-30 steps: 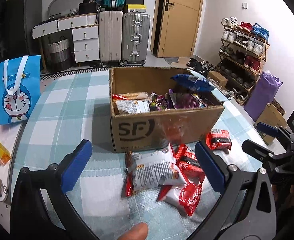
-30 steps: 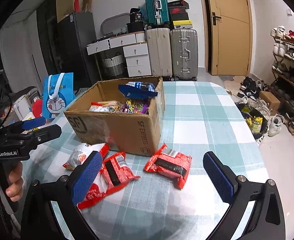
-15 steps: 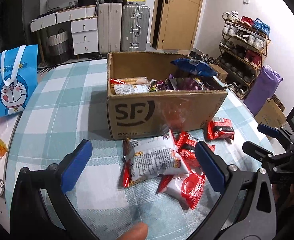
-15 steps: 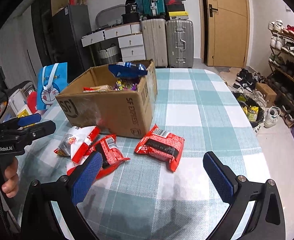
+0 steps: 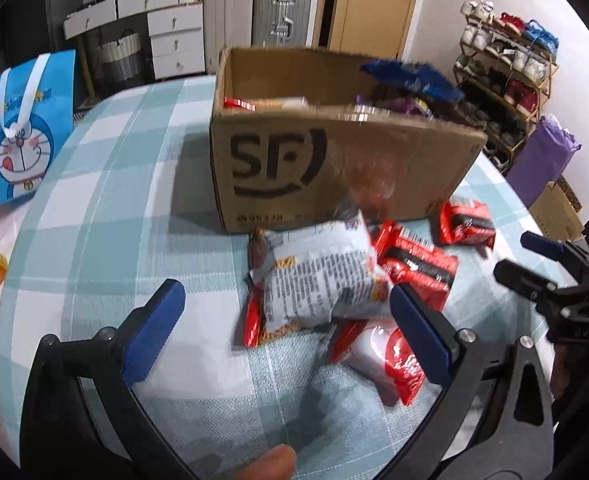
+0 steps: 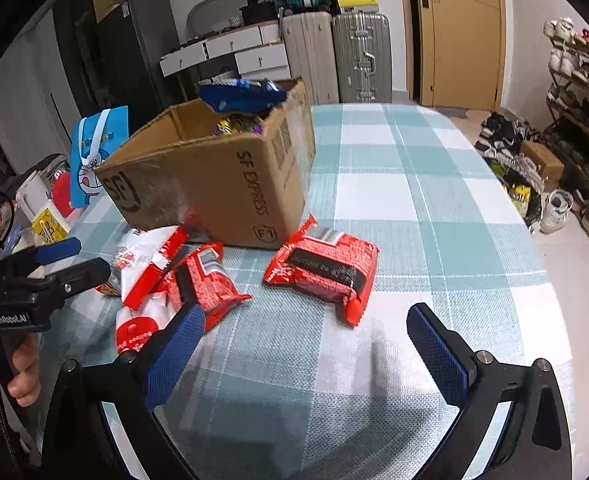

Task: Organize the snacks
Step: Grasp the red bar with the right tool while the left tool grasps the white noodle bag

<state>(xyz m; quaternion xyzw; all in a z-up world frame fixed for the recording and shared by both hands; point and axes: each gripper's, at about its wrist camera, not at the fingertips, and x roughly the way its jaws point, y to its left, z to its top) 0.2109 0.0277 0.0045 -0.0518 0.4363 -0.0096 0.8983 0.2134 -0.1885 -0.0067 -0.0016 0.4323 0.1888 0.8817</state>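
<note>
On the checked tablecloth (image 6: 434, 208) the cardboard box (image 5: 334, 168) and the snack packets now look nearer than before. The left gripper (image 5: 284, 320), jaws spread, has come down over the white packet (image 5: 318, 280). The right gripper (image 6: 306, 344), also spread, hovers near the red packet (image 6: 326, 268).

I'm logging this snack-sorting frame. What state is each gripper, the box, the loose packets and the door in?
left gripper: open, empty
right gripper: open, empty
cardboard box: open-topped, holding snacks
white snack bag: lying on red packets
lone red packet: flat on tablecloth, outside box
door: shut
</note>
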